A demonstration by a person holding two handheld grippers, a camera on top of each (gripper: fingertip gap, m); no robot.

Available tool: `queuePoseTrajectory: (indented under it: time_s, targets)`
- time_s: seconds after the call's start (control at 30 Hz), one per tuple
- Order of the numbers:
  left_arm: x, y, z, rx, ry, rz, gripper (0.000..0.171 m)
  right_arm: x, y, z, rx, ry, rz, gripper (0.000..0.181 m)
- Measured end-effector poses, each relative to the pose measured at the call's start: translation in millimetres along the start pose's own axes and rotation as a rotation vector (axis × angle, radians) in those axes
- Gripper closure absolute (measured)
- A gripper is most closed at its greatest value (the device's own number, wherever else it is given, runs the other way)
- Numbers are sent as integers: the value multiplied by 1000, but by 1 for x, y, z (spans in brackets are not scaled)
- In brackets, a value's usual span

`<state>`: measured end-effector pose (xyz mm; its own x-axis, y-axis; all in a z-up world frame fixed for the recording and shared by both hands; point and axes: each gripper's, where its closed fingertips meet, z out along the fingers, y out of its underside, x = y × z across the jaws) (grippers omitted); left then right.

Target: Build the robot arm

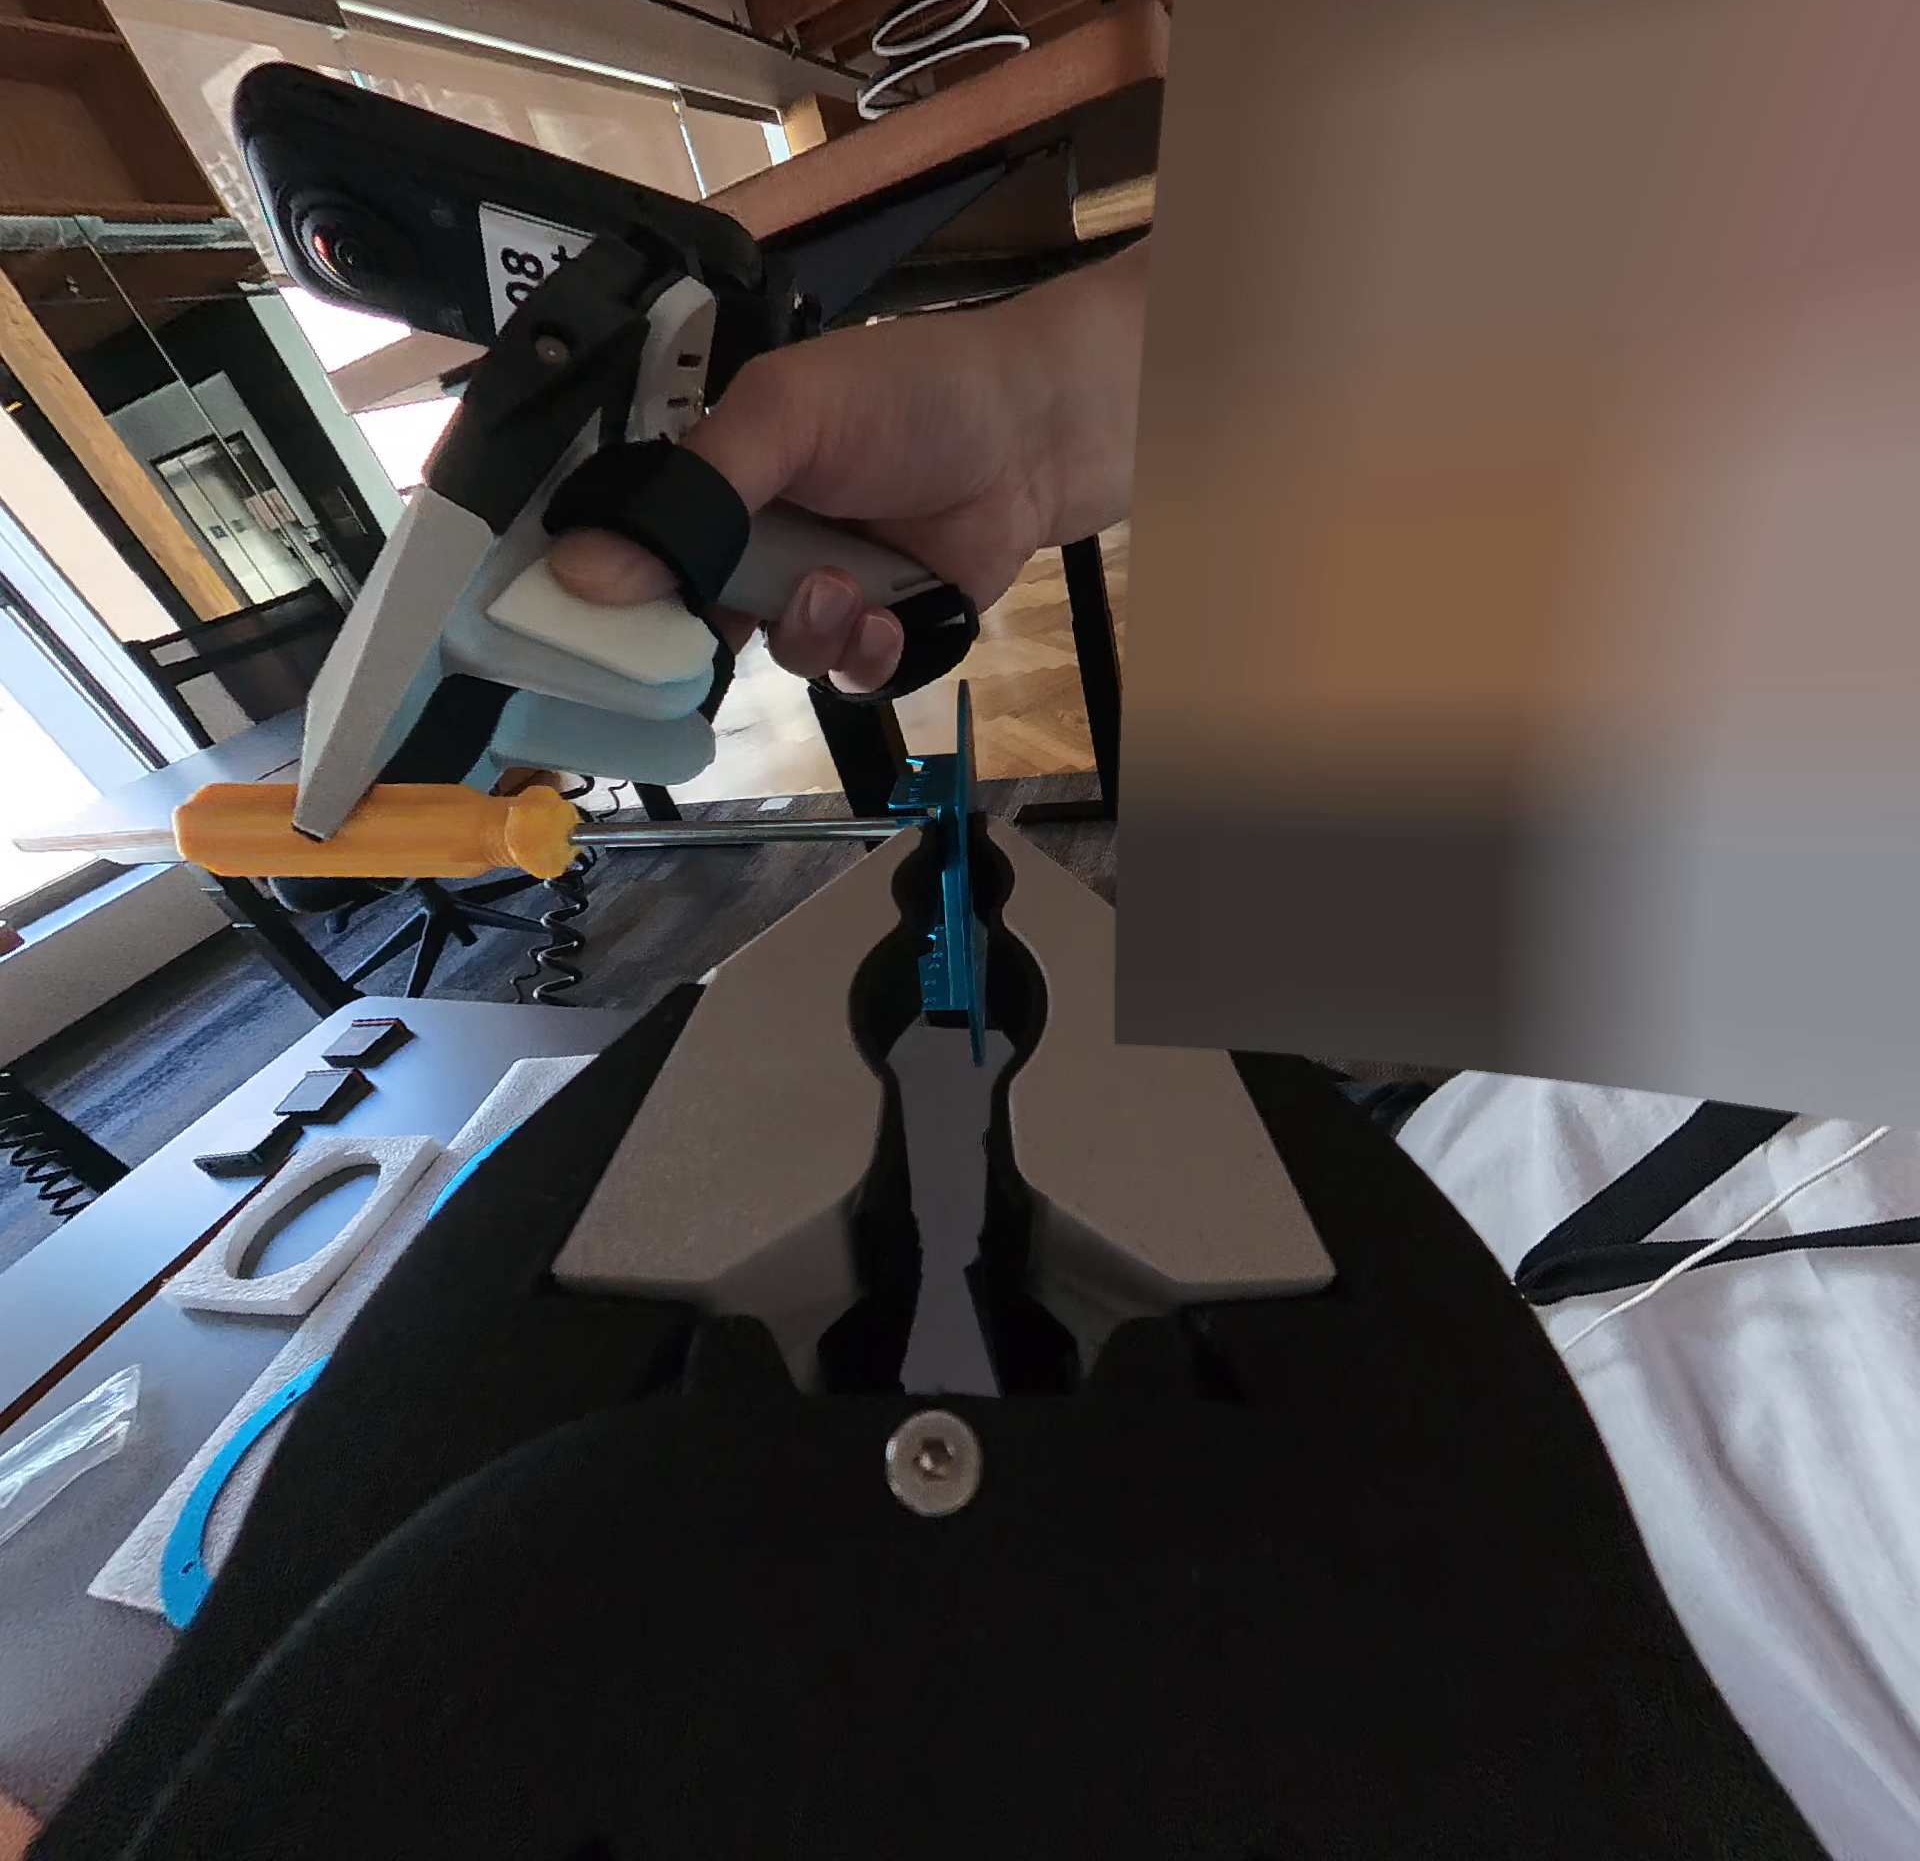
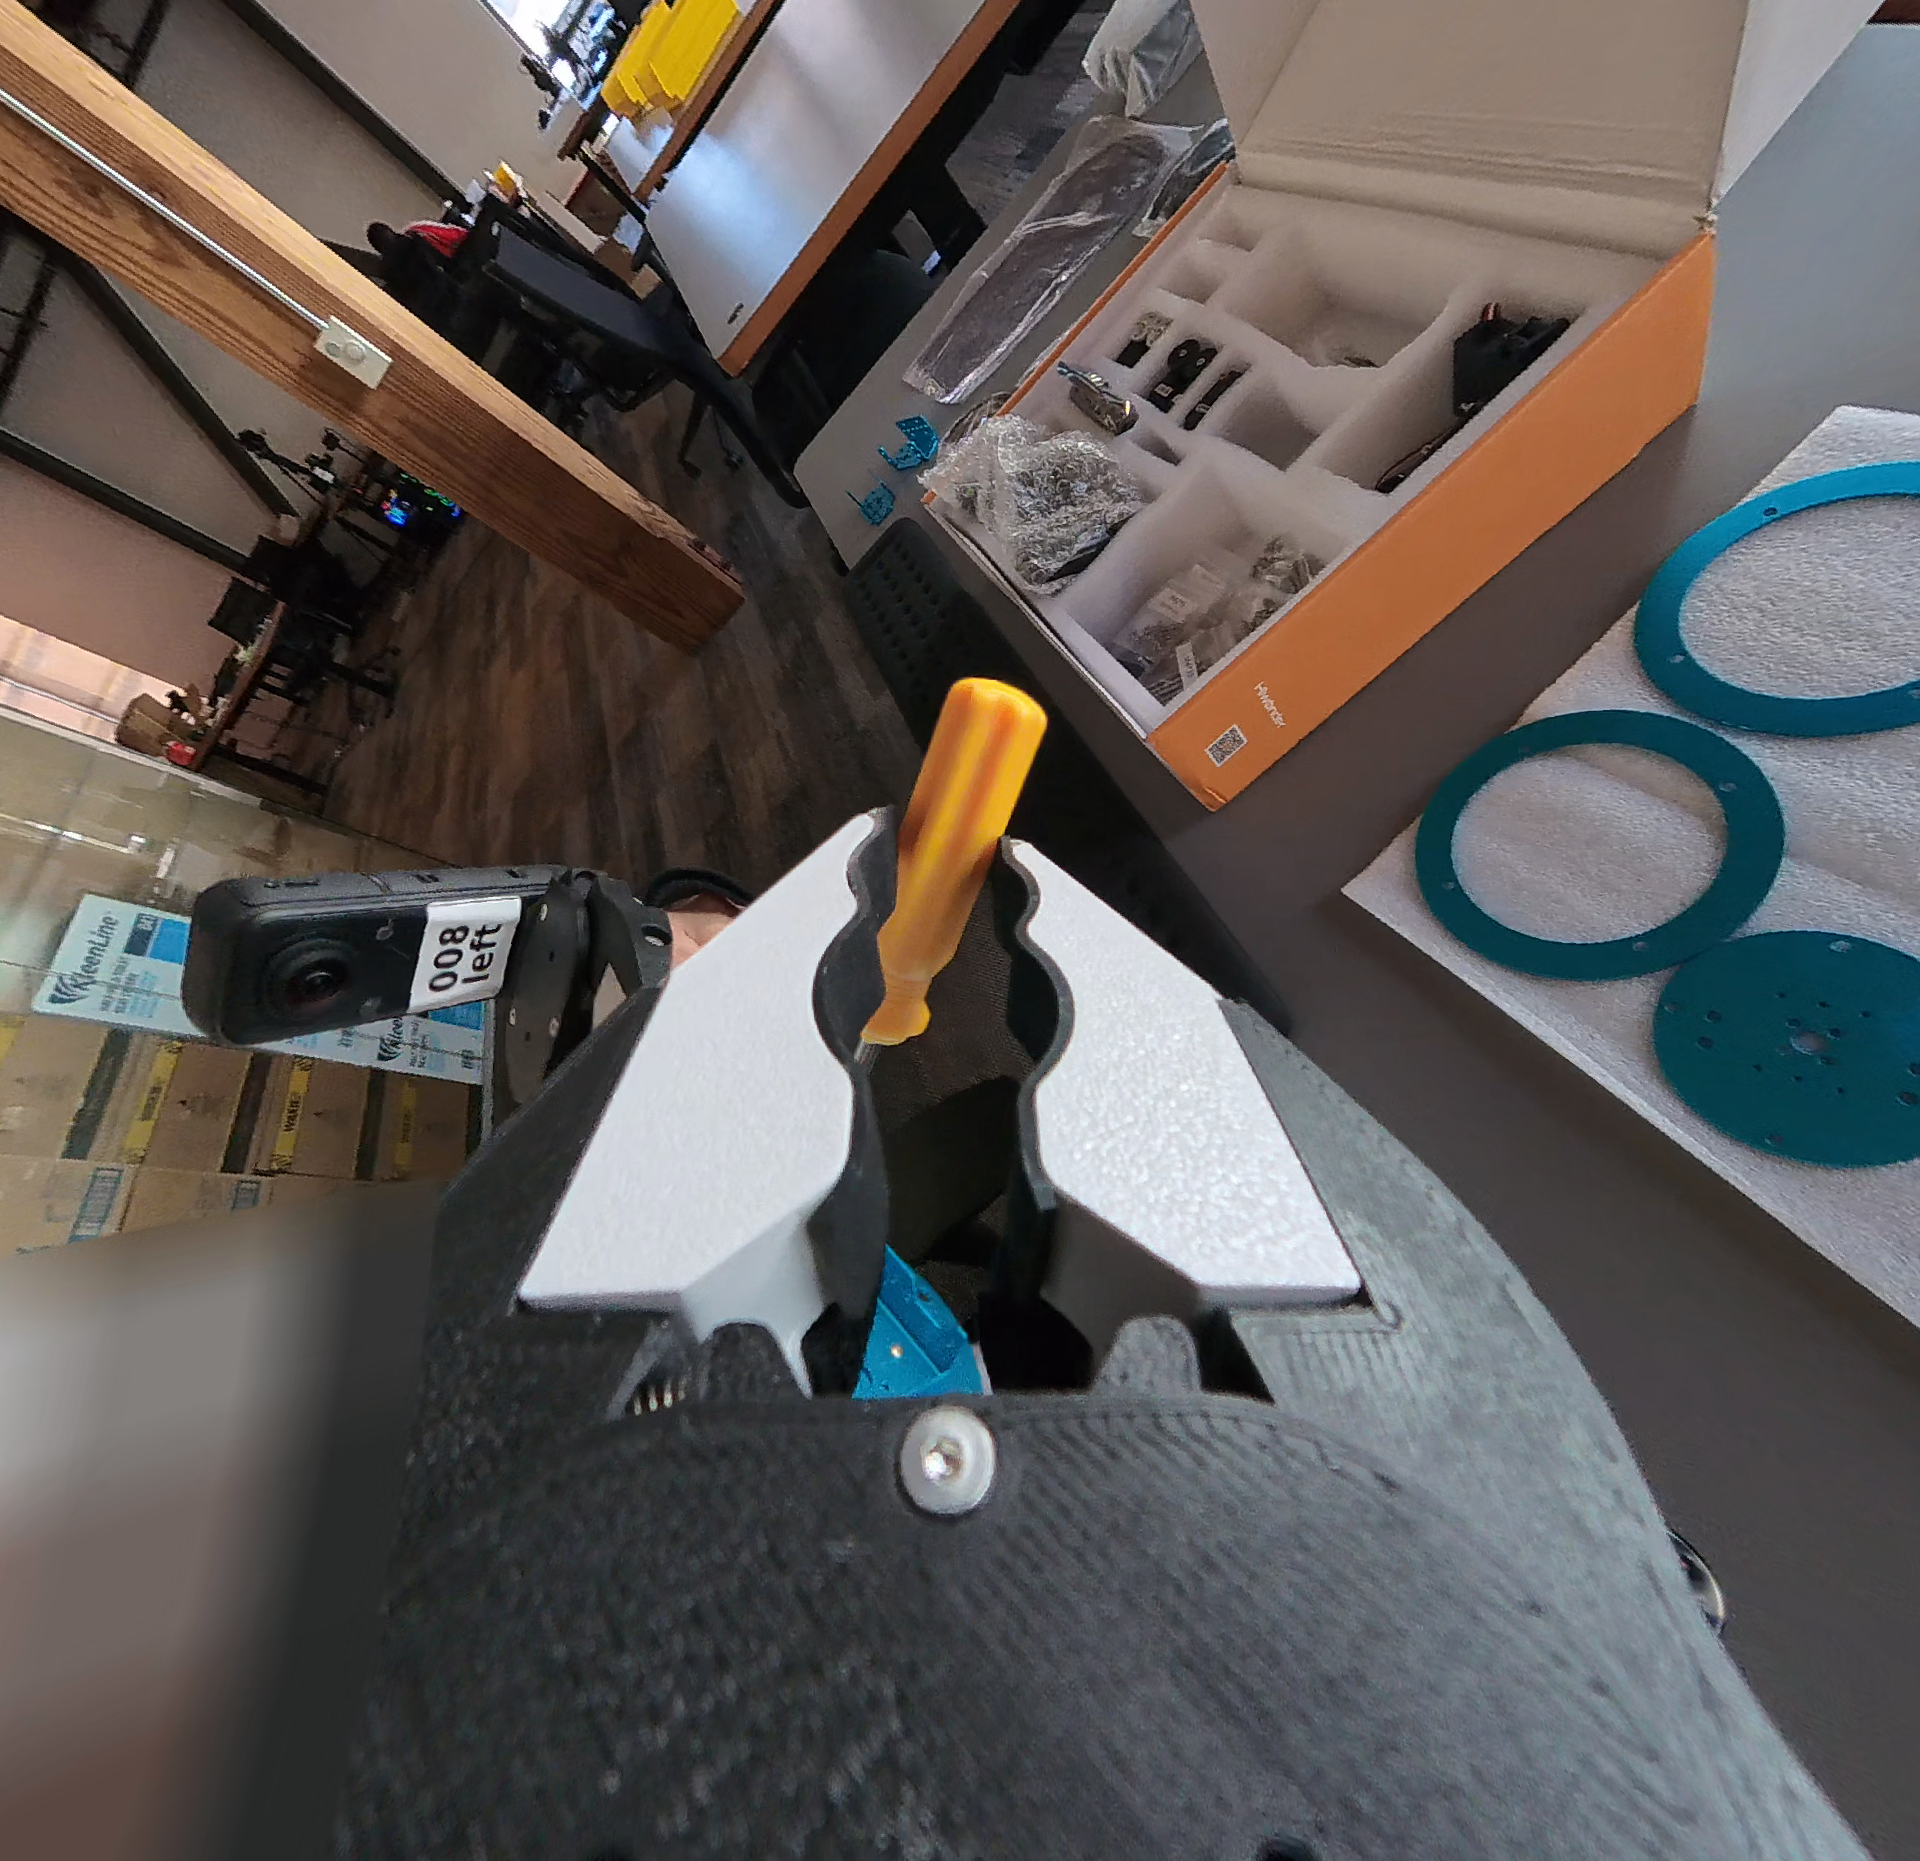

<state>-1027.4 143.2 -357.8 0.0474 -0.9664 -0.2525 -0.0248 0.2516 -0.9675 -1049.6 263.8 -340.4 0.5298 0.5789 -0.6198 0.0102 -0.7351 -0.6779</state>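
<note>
A: What does the left claw (image 1: pixel 951 897) have?

B: It is closed on a blue metal plate (image 1: pixel 961 876), held edge-on between the jaws and standing up past the tips. A small blue bracket (image 1: pixel 928 788) sits against the plate's face near its top.

A: And the right claw (image 2: pixel 940 876)?

B: Clamped on the yellow handle of a screwdriver (image 2: pixel 951 855). In the left wrist view the tool lies crosswise, handle to the left, steel shaft running right, and its tip meets the bracket on the plate. So the long axis of the screwdriver stands roughly square to the plate's face.

A: Which claw is nearer the joint?

B: The left; the plate is in its grip, while the right claw sits well back along the handle.

A: What else is about?

B: On the tabletop (image 2: pixel 1455 1032), a white foam sheet (image 2: pixel 1621 845) carries two blue rings (image 2: pixel 1600 845) and a blue drilled disc (image 2: pixel 1792 1048). Beyond stands an open orange box (image 2: pixel 1434 585) with foam compartments holding small parts.
</note>
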Motion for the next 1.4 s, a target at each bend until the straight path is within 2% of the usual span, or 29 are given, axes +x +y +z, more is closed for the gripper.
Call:
queuePoseTrajectory:
  time_s: [0.03,0.27,0.53,0.6,0.67,0.7,0.73,0.8,0.87,0.97,1.03,1.13,1.23,1.33,1.37,1.4]
  targets:
    - [0,2,0,-7,-5,4,169,-1,-1,0,8,-12,2,165]
    - [-4,6,0,-1,10,-57,169,-3,-6,-1,64,-96,27,165]
    - [-6,20,-2,11,12,-101,169,-16,-18,-11,206,-293,-56,165]
    - [-6,23,-3,9,5,-77,169,-23,-23,-19,250,-397,-57,166]
    - [-4,26,-5,16,-6,-44,169,-17,-27,-28,279,-430,-108,166]
    - [-2,27,-7,19,-15,-9,169,-7,-25,-31,267,-416,-184,166]
    - [-2,30,-9,14,-37,45,169,15,-17,-28,183,-342,-280,165]
    - [-4,40,-11,-44,-109,145,169,88,-3,-17,38,-68,-474,165]
    - [-5,53,-9,-132,-153,210,169,177,26,-7,-239,248,-530,165]
    - [-6,73,-4,-223,-178,152,169,256,60,5,-532,469,-537,165]
    - [-6,88,-1,-261,-159,55,169,301,69,12,-621,611,-530,164]
    - [-16,104,0,-294,-172,-47,168,327,84,28,-680,603,-348,164]
    - [-24,110,0,-287,-156,-142,168,331,101,36,-780,524,-298,164]
    - [-36,110,1,-262,-158,-212,168,330,91,35,-725,507,-343,159]
    - [-40,108,1,-246,-158,-238,168,329,82,32,-679,507,-381,146]
    - [-43,107,3,-229,-154,-267,168,324,73,27,-621,503,-416,141]
